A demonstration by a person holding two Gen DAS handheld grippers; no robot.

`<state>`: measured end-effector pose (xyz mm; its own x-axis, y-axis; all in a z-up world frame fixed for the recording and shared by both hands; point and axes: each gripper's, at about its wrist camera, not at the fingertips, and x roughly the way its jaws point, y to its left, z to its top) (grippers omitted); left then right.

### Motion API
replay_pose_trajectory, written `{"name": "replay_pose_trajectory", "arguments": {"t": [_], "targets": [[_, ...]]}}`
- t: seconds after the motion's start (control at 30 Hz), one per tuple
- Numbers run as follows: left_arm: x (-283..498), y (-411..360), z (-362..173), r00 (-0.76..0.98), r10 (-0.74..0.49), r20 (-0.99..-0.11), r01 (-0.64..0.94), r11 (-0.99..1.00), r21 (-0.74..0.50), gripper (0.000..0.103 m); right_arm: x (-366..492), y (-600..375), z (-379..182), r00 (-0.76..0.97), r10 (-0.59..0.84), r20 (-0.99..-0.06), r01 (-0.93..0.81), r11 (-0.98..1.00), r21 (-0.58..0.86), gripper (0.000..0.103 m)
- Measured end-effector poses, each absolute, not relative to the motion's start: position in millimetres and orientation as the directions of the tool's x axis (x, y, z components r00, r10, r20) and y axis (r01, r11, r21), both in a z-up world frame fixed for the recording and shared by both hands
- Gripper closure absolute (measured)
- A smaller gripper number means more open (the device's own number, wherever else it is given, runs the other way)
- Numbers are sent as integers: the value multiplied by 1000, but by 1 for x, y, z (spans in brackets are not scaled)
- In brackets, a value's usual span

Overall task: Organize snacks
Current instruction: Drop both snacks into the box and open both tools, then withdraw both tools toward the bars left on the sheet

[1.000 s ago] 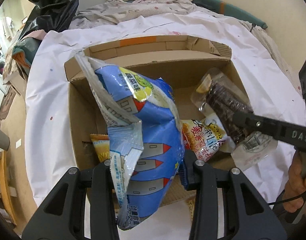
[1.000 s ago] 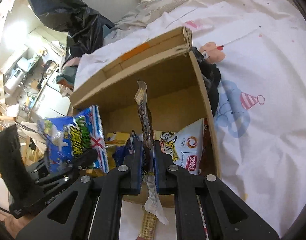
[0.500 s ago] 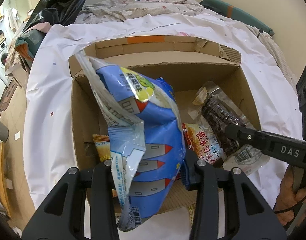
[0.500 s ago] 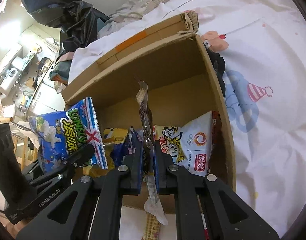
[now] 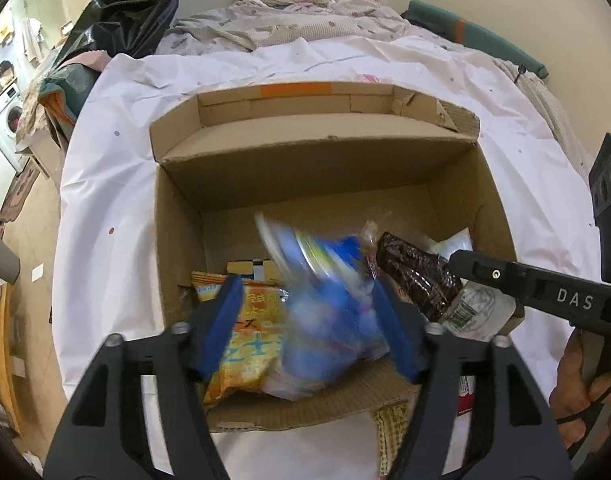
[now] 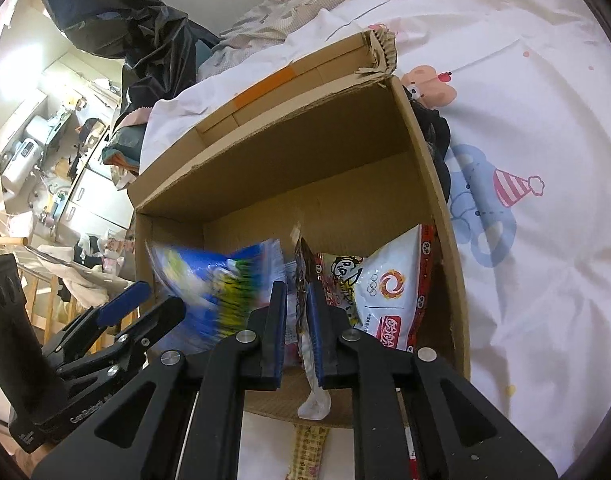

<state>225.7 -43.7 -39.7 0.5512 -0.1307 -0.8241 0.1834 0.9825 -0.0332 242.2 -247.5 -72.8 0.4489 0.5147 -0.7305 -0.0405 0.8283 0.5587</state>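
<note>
An open cardboard box (image 5: 313, 160) (image 6: 305, 140) sits on the white bedsheet. My left gripper (image 5: 309, 320) is open over the box's near side. A blue snack bag (image 5: 325, 300) (image 6: 221, 288), blurred by motion, is falling between the fingers into the box. My right gripper (image 6: 297, 328) is shut on a clear packet of dark snacks (image 5: 417, 276) (image 6: 305, 280) and holds it over the box's right half. An orange snack bag (image 5: 245, 336) and a white and red bag (image 6: 385, 292) lie inside the box.
A yellow checked packet (image 5: 389, 432) lies on the sheet in front of the box. A black plastic bag (image 5: 121, 4) and bedding are behind the box. The bed edge and floor are at the left.
My left gripper has opened and let go of the blue bag, which drops into the box. My right gripper has moved closer over the box with its packet.
</note>
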Motion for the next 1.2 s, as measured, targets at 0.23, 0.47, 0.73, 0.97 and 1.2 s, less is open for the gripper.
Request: {"name": "replay_pose_trajectory", "arguments": {"t": [0.23,0.47,0.73,0.97,1.2], "targets": [[224,-36,-30,590,-128,-797,157,987,-42,17,239,-251,-59,500,504,-704,-61,831,552,51],[220,-26,-29,591,-127,-797,129,990,-63,17,235,-247,-47,519,477,-710,-96,857,505,51],[203,-12,-18,622,-114,-775,97,993,-68,17,215,-252,-33,544,458,-703,-100,867,488,35],[182,4,-18,613,-114,-781,46,993,-109,17,191,-255,-27,548,440,-712,-99,879,467,31],[163,9,-26,593,-103,-799,14,993,-117,17,167,-262,-34,525,440,-728,-66,874,481,31]]}}
